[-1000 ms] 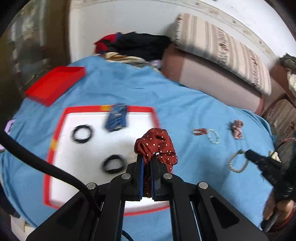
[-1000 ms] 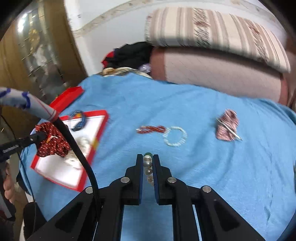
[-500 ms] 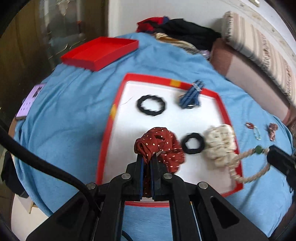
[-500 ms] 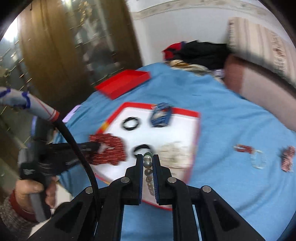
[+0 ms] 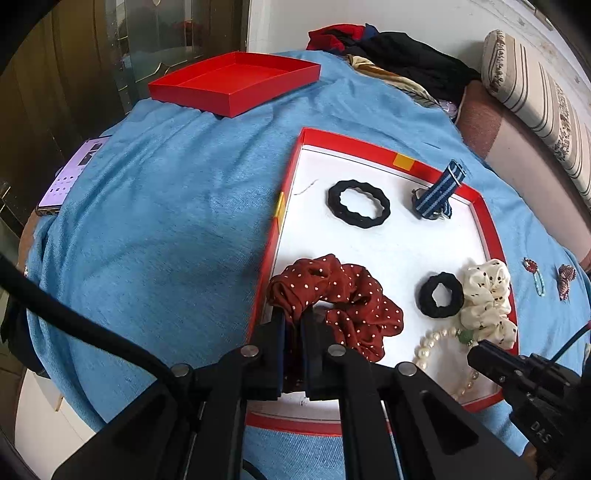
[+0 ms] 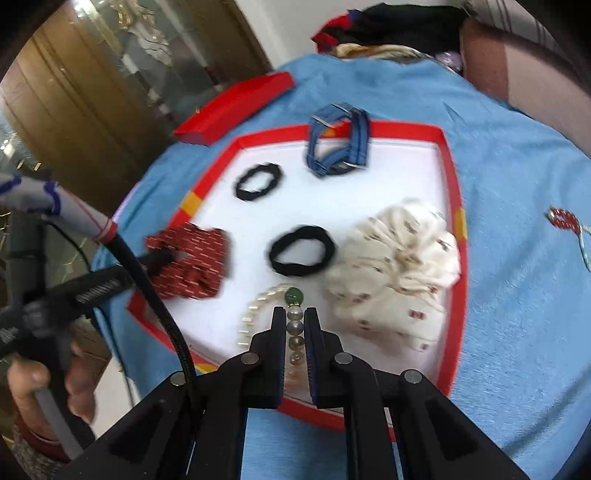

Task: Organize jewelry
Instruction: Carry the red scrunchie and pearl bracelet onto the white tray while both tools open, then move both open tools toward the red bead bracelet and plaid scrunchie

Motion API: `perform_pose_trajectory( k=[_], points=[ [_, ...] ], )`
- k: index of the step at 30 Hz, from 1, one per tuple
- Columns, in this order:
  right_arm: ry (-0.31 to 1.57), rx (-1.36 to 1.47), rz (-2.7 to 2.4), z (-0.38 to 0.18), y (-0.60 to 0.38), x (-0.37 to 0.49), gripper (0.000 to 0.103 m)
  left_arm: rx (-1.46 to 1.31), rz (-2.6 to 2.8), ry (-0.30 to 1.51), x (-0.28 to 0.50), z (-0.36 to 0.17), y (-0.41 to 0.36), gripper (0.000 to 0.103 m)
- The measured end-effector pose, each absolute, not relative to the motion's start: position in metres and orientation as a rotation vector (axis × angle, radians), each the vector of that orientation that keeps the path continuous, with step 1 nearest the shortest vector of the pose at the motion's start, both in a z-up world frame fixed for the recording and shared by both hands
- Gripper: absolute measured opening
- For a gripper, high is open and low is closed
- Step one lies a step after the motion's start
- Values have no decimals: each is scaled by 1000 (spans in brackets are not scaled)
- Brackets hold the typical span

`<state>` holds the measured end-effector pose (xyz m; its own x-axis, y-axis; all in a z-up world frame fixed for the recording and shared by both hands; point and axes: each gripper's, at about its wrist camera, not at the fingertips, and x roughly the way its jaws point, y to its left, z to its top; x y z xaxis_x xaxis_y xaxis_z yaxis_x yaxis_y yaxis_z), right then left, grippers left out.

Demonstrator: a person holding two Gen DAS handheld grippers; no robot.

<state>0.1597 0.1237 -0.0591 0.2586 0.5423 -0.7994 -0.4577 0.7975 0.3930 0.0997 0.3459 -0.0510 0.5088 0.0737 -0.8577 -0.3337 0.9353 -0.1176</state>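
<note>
Scrunchie (image 5: 343, 295): showing dark red with white dots. Second scrunchie (image 5: 485, 299): showing cream with dark dots. Two hair ties (image 5: 358, 203) (image 5: 441, 295): reading black. Strap (image 5: 437, 192): showing blue with pale stripes. Bracelet (image 6: 295, 332): showing pearl white with one green bead. Tray (image 5: 487, 229): showing red rim, white floor. Bedspread (image 5: 166, 206): reading plain light blue. Box lid (image 5: 232, 81): reading red.

A striped cushion (image 5: 535, 92) lies against a white wall (image 5: 424, 18), beside wooden glass-fronted cabinets (image 5: 92, 55).
</note>
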Motion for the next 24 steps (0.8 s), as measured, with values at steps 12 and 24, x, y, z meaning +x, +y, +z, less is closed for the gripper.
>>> perform_pose_trajectory(
  k=[12,24],
  points=[
    [1027,8,668,-40,108,145,42,-288,248,934,87,-26,335,50],
    [956,12,520,-20,29,123,46,-178,254,860,58,13,286,62]
  ],
)
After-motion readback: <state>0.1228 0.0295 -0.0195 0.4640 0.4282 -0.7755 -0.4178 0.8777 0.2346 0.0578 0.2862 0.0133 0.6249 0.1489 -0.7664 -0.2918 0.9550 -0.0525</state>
